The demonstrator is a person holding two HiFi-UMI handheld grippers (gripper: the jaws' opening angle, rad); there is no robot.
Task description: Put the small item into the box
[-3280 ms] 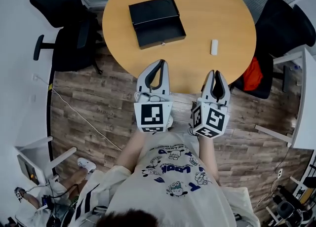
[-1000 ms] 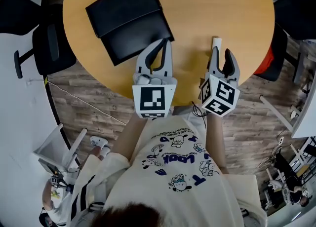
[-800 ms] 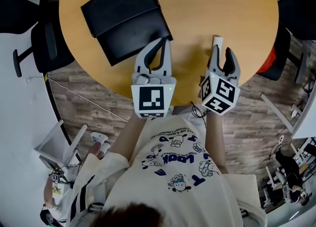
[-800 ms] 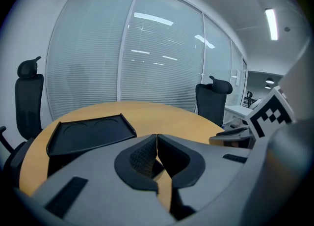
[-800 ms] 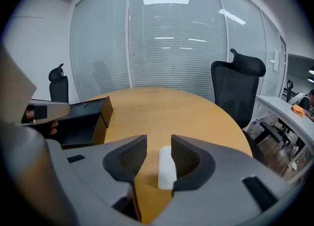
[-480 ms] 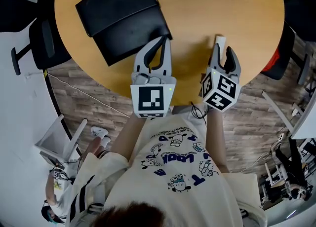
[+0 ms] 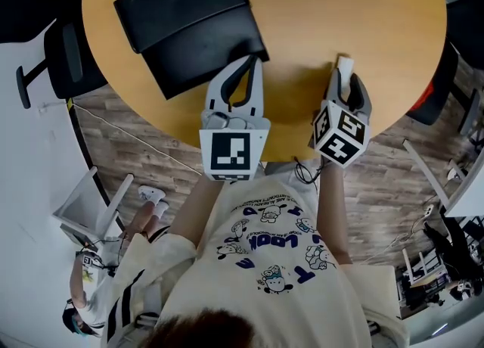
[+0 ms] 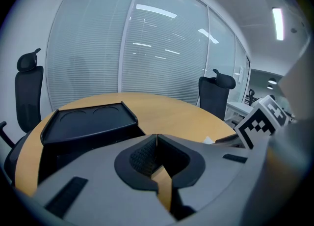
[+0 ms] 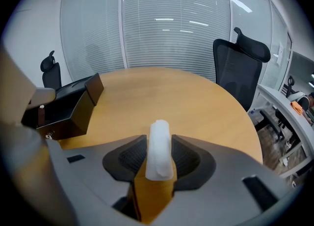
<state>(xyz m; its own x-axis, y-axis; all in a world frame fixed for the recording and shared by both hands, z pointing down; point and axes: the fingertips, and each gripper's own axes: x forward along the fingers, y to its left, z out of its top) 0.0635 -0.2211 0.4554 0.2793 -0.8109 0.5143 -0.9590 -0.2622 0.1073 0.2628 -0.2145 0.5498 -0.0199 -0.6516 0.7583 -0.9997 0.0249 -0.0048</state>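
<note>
Right gripper view: item point(image 9: 159, 149) white; oblong (rounded)

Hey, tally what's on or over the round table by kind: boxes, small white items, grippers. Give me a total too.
Box: 1, black, open
White item: 1
Grippers: 2, the left gripper shut, the right gripper with jaws that have just been opening, the white item between them
Total: 4
</note>
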